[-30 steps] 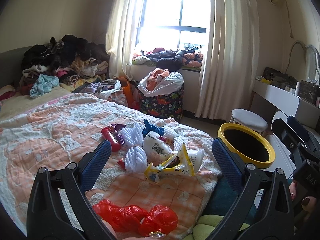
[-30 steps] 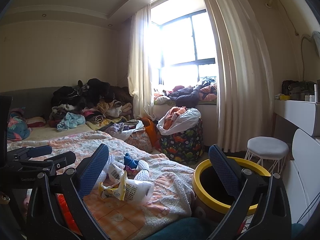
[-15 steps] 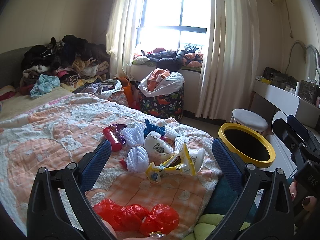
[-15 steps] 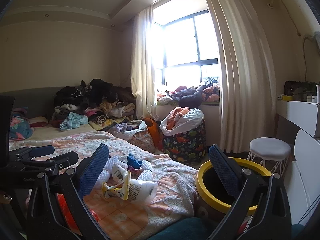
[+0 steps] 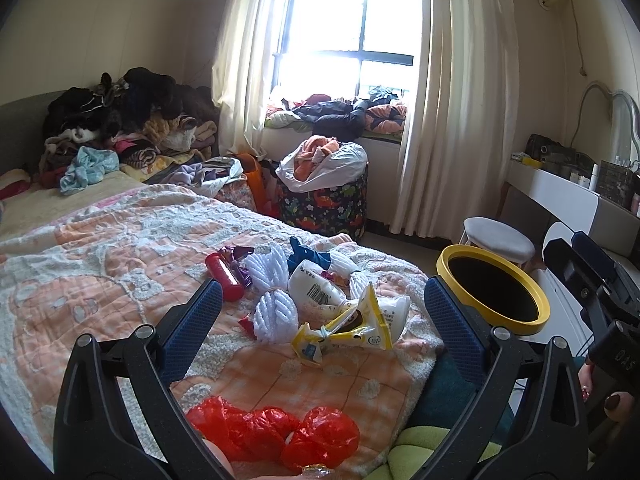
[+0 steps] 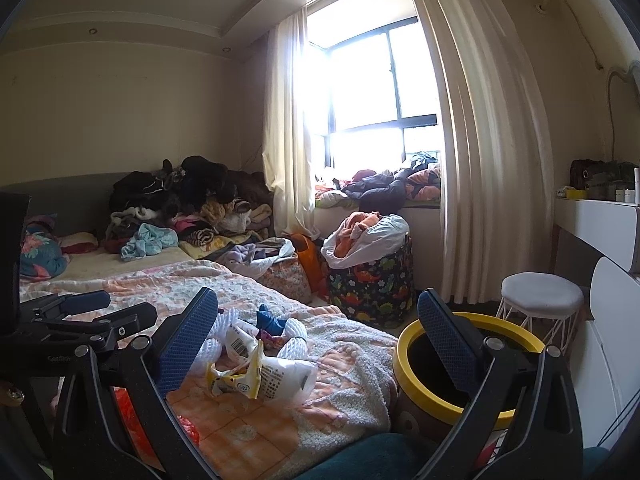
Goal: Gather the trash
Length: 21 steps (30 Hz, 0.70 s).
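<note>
A heap of trash lies on the bed's near corner: a yellow wrapper point(image 5: 344, 330), a white plastic bag point(image 5: 320, 288), white foam nets point(image 5: 274, 314), a red tube point(image 5: 224, 276) and a blue scrap point(image 5: 308, 256). Crumpled red plastic point(image 5: 276, 434) lies nearest. A yellow-rimmed bin point(image 5: 494, 294) stands beside the bed on the right. My left gripper point(image 5: 320, 320) is open and empty above the heap. My right gripper point(image 6: 316, 340) is open and empty; the yellow wrapper point(image 6: 236, 380) and the bin point(image 6: 440, 392) show in its view.
The orange and white blanket point(image 5: 100, 264) covers the bed. Piled clothes point(image 5: 132, 120) lie at the headboard end. A patterned laundry hamper point(image 5: 324, 200) and a white stool point(image 5: 498, 236) stand by the curtained window. A white dresser point(image 5: 560, 200) lines the right wall.
Both views have shifted only slightly; the right wrist view has tilted a little upward. The trash has not moved and both grippers stay open.
</note>
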Available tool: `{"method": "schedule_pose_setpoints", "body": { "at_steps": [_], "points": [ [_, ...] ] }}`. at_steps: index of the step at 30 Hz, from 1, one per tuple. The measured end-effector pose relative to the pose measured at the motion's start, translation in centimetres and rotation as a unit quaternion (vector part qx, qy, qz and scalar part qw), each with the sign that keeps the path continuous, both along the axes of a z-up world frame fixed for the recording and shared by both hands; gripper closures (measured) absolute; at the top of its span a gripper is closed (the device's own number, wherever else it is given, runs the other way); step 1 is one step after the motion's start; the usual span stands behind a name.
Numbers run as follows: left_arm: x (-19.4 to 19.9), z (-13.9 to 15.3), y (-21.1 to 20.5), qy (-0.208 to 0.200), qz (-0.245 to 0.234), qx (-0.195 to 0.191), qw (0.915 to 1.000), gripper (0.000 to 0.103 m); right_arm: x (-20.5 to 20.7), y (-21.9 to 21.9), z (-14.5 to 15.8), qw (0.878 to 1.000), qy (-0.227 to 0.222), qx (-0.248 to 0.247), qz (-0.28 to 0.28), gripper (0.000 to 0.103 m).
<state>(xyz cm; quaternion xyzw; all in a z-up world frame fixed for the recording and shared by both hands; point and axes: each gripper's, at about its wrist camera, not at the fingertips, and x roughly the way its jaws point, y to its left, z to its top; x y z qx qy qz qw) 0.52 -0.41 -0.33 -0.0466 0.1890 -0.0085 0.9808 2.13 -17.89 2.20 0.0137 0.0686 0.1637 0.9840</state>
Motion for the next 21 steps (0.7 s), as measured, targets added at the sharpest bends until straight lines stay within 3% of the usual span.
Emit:
{"method": "schedule_pose_setpoints", "body": {
  "at_steps": [21],
  "points": [
    [-0.4, 0.0, 5.0, 0.006, 0.066, -0.013, 0.9977, 0.010, 0.8, 5.3, -0.8, 0.989, 0.040, -0.042, 0.138, 0.006]
  ]
}}
